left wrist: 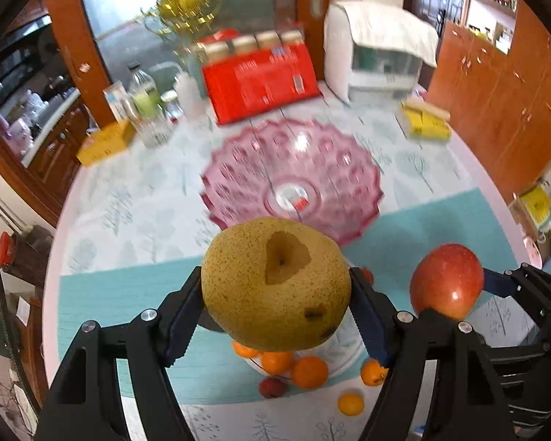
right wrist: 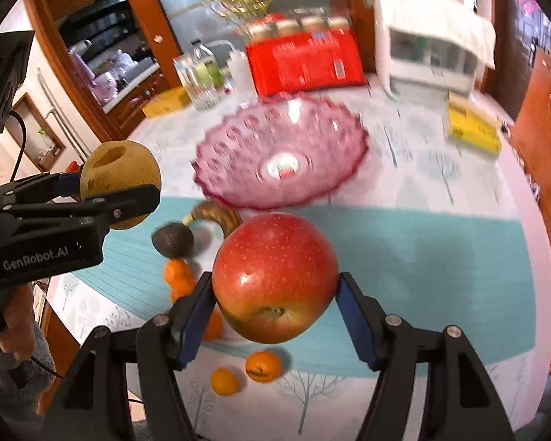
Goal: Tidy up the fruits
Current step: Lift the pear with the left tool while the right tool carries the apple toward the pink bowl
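Clamped between the blue pads of the left gripper (left wrist: 276,303), a speckled yellow pear (left wrist: 275,283) hangs above the teal placemat (left wrist: 422,242). Beside it, the right gripper (right wrist: 275,310) pinches a red apple (right wrist: 275,279) just as firmly. Both fruits sit near the pink glass bowl (right wrist: 238,147), with small oranges (right wrist: 262,366) scattered below.

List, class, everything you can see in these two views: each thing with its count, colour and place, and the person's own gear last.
pear: one, yellow-brown, held in the air
apple: one, red, held in the air
bowl: one, pink glass, empty, middle of table
oranges: several, small, on the near table
mat: one, teal, on the near table
red box: one, behind the bowl
yellow pack: one, far right
bottles: a few, clear, far left
white appliance: one, far right
left gripper: black, clamps the pear
right gripper: black, clamps the apple
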A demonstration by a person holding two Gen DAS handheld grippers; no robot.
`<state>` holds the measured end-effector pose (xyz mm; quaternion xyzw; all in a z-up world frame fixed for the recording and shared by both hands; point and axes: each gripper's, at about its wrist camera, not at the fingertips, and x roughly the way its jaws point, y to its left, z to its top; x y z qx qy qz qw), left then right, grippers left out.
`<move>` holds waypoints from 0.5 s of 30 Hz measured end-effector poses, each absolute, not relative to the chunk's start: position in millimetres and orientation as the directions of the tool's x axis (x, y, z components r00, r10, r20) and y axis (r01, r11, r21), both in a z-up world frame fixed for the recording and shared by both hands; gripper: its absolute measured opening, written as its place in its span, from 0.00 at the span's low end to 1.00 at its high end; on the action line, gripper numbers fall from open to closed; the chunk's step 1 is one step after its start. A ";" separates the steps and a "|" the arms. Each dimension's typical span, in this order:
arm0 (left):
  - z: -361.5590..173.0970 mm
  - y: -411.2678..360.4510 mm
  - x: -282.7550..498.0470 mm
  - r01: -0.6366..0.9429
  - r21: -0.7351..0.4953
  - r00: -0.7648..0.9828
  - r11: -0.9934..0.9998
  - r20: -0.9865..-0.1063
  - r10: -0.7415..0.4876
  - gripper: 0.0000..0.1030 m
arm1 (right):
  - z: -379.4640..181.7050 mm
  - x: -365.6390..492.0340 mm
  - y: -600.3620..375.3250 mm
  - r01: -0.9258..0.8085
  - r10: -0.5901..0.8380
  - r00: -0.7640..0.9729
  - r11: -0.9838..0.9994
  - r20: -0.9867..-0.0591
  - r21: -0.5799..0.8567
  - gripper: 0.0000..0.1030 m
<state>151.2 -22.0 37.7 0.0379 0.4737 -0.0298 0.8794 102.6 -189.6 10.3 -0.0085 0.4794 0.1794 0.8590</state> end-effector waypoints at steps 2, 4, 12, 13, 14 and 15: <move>48.4 -16.6 154.6 0.077 0.042 0.563 0.996 -0.826 -0.009 0.71 | 24.5 109.4 -185.2 -0.331 0.305 0.497 0.932 -0.812 0.148 0.65; 60.6 -9.9 160.3 0.065 0.042 0.577 0.997 -0.816 -0.003 0.71 | 38.3 117.1 -181.7 -0.341 0.308 0.518 0.930 -0.798 0.138 0.65; 98.4 11.6 193.1 0.017 0.088 0.656 0.996 -0.752 0.055 0.71 | 93.3 172.0 -171.9 -0.317 0.251 0.632 0.947 -0.733 0.051 0.65; 99.8 12.8 196.0 0.014 0.087 0.660 0.996 -0.749 0.056 0.71 | 97.4 177.8 -171.7 -0.311 0.244 0.639 0.949 -0.729 0.046 0.65; 100.5 14.7 201.5 0.011 0.089 0.663 0.996 -0.746 0.059 0.71 | 101.4 187.0 -171.2 -0.301 0.235 0.644 0.953 -0.728 0.041 0.65; 100.1 16.0 206.7 0.007 0.091 0.665 0.996 -0.745 0.063 0.71 | 103.1 194.9 -170.3 -0.293 0.228 0.646 0.955 -0.728 0.039 0.65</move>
